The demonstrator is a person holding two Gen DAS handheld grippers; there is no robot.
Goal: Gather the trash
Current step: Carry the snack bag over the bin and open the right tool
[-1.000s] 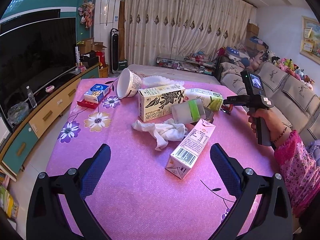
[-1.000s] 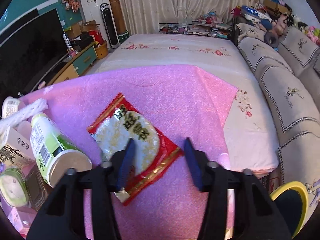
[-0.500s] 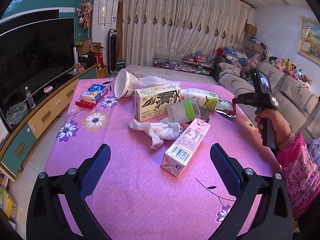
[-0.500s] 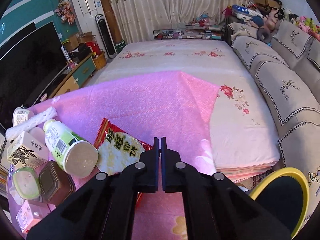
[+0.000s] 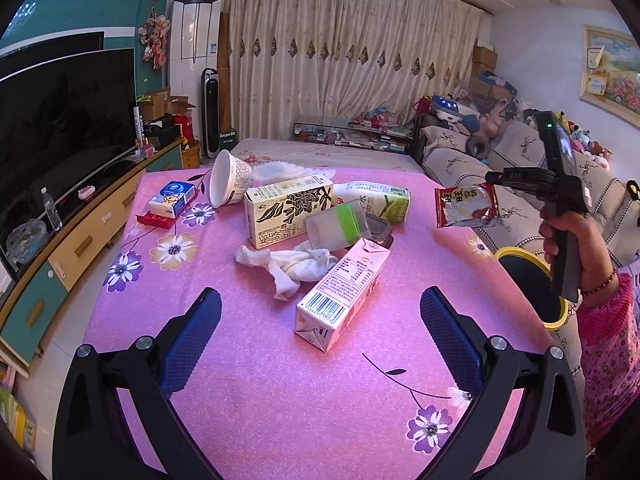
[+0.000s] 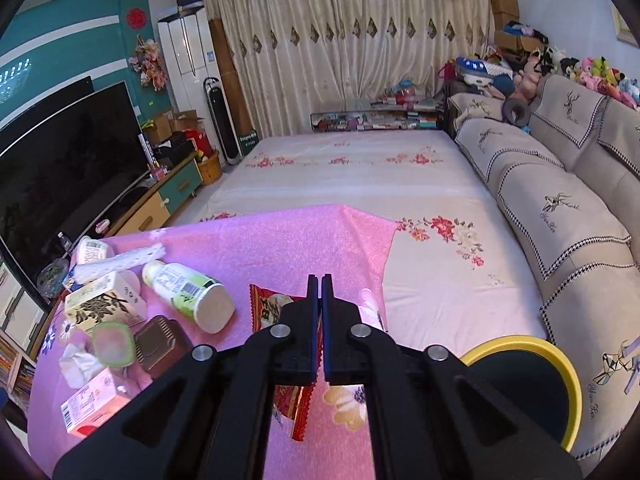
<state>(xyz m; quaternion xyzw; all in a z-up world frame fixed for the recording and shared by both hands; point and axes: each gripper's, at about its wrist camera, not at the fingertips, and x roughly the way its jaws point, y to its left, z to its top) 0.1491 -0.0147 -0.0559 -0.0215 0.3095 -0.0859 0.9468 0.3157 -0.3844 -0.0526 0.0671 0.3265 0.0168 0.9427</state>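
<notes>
1. Around the pink milk carton [image 5: 340, 288] the litter crowds: crumpled tissue [image 5: 288, 264] touching its left, a clear cup [image 5: 336, 228] and a tea carton [image 5: 288, 210] just behind.
2. Nearer than the carton, bare pink tablecloth [image 5: 280, 392] lies open.
3. Right of the carton, bare cloth reaches the yellow-rimmed bin [image 6: 532, 384].

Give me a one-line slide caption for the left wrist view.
Right tongs lift a red snack packet off the cluttered pink table beside a yellow-rimmed bin; left tongs wait open.
</notes>
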